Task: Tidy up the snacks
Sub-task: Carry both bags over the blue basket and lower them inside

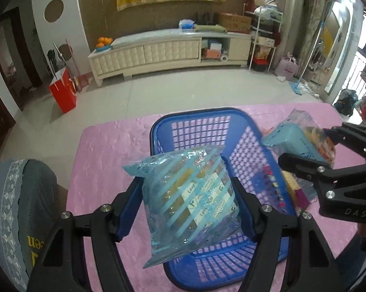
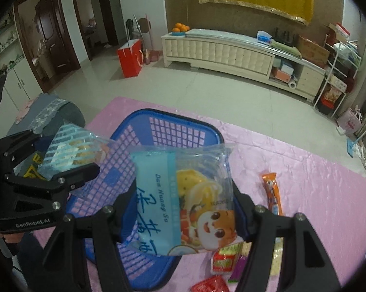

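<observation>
**Two packets held, one basket underneath**

Both of my grippers are loaded. My left gripper point(image 1: 190, 194) is clamped across the width of a blue-striped packet point(image 1: 190, 199), its long axis running away from me along the fingers. My right gripper point(image 2: 183, 209) is clamped the same way on a cartoon-printed packet point(image 2: 190, 202).

What matters now is what lies below each one. In the left wrist view the striped packet hangs directly over the open mouth of the blue basket point(image 1: 246, 121), well inside the rim. In the right wrist view the cartoon packet overlaps only the basket's near right corner, with loose snacks on the pink tablecloth point(image 2: 316, 182) just beyond it.

I judge the left hand better placed to let go first; the right should shift leftward over the basket before releasing.
</observation>
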A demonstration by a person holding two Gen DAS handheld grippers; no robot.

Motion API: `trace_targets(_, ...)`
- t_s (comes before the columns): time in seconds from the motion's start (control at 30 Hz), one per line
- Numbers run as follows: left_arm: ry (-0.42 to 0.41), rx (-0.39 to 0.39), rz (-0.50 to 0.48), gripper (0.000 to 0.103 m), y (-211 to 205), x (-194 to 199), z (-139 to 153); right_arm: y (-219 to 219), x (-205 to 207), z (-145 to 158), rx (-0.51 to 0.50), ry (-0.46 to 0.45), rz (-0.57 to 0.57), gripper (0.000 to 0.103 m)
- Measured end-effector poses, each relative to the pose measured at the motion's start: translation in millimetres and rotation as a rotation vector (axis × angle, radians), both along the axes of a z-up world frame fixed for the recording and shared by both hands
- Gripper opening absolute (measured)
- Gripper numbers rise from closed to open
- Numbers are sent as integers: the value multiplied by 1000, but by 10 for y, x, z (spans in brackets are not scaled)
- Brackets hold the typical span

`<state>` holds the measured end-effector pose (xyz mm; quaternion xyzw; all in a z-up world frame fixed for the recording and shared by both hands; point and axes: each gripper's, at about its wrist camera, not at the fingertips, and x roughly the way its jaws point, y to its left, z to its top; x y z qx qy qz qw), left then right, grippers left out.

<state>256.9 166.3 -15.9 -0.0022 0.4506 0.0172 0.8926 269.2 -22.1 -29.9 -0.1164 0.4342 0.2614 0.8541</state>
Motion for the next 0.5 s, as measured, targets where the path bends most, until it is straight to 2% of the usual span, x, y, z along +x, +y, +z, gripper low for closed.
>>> trace_targets(0.17,23,3,-5,68,69,249,-128,122,209,-71,-54,4,12,70)
trace_targets(0.33,68,0,12,68,182,512,-254,216,409,-133,-67,15,2,70)
trace_targets(0.5,86,-7,-13,68,218,657,-361,268,521,-227,-83,29,6,70)
